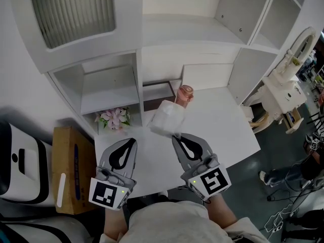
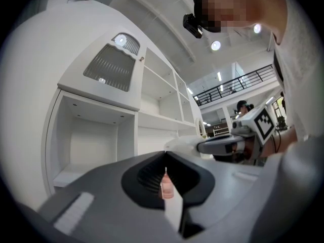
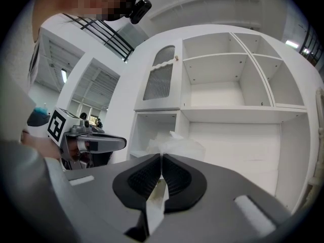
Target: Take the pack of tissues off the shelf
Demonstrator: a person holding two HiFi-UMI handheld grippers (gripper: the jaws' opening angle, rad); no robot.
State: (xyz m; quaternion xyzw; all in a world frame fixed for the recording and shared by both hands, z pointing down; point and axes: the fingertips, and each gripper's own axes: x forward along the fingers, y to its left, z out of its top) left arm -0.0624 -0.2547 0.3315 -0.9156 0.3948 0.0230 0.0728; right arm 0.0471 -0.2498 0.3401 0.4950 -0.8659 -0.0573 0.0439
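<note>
Shelves (image 1: 109, 85) in white rise behind a white bench (image 1: 217, 120). The pack of tissues (image 1: 167, 118) hangs clear of the shelves, above the bench, its wrapper edge pinched in the right gripper (image 1: 176, 136), fingers clamped. The left gripper (image 1: 133, 140) is empty, fingers together. So thin a pinch could slip, so moving slowly seems wise.

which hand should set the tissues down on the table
Right: the right gripper has its jaws shut on the tissues, held over the table. The left gripper is shut and empty.
</note>
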